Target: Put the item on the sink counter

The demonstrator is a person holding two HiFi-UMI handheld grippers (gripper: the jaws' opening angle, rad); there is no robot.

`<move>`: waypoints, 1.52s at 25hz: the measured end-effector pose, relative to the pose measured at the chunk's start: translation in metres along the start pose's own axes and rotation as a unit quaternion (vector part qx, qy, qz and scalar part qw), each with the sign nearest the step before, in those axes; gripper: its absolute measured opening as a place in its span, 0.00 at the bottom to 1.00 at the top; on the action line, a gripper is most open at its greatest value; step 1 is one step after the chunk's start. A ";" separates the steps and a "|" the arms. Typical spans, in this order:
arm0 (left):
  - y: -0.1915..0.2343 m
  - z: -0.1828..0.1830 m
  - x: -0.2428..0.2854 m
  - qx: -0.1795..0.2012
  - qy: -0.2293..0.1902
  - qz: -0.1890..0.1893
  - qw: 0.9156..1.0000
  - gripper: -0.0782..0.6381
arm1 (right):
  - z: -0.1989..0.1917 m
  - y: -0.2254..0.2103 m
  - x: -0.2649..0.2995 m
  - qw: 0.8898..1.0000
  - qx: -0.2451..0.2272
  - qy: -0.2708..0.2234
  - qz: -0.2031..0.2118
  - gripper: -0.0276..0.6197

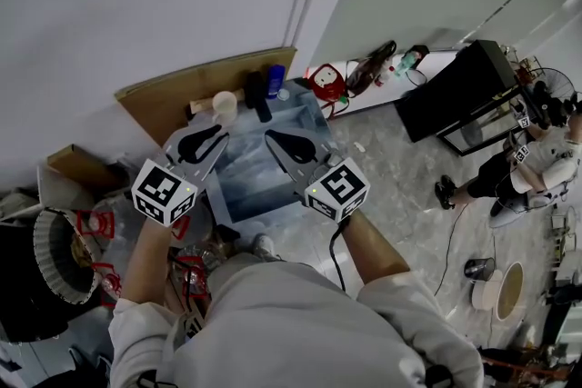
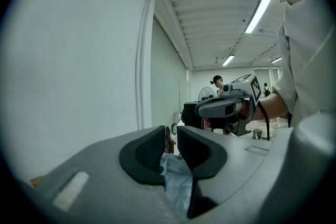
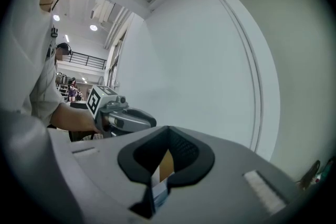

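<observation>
White walls meet in a corner at the top of the head view, above a marbled floor that runs off to the right. At centre stands a steel sink with a sheet of cardboard leaning behind it. On the strip of desk along the sink's far edge stand a pale cup, a black bottle and a blue bottle, left to right. Which of them is the item I cannot tell. All three are on the desk and neither claw touches them.

I hold both claws side by side over the sink, pointing at the far wall. My left claw has its pads a narrow slit apart with nothing between them; only the sink's blue-grey metal shows through. Its tips hang just below the cup in the head view. My right claw has its tips together and grips nothing.

At the right edge a person crouches near a black cabinet
</observation>
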State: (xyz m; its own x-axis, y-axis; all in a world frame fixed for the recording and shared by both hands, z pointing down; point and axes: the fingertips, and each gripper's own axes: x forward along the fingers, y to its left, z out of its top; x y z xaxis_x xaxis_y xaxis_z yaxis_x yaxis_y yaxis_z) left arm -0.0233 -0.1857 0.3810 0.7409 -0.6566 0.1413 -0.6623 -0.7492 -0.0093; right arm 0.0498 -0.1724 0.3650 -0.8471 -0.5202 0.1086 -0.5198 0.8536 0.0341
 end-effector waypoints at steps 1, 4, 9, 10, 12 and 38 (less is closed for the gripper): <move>-0.001 0.002 -0.002 0.002 0.000 -0.001 1.000 0.22 | 0.001 0.001 0.001 1.000 0.000 -0.001 0.002 0.05; -0.005 0.005 -0.007 0.006 0.002 0.000 1.000 0.20 | 0.000 0.006 0.005 1.000 0.002 -0.001 0.007 0.05; -0.010 0.014 -0.014 0.004 -0.003 0.000 1.000 0.16 | 0.003 0.010 0.007 1.000 0.002 -0.003 0.013 0.05; -0.011 0.017 -0.015 0.004 -0.004 -0.001 1.000 0.16 | 0.004 0.010 0.007 1.000 0.001 -0.004 0.013 0.05; -0.015 0.020 -0.017 0.006 -0.004 -0.002 1.000 0.15 | 0.005 0.011 0.005 1.000 0.000 -0.006 0.014 0.05; -0.028 0.038 -0.033 0.012 -0.001 0.017 1.000 0.12 | 0.019 0.024 -0.003 0.999 -0.011 -0.019 0.043 0.05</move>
State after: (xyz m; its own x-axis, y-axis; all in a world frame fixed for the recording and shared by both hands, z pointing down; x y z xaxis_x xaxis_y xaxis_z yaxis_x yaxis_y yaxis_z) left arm -0.0252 -0.1462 0.3393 0.7175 -0.6825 0.1392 -0.6849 -0.7277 -0.0374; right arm 0.0377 -0.1512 0.3462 -0.8919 -0.4461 0.0739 -0.4436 0.8949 0.0479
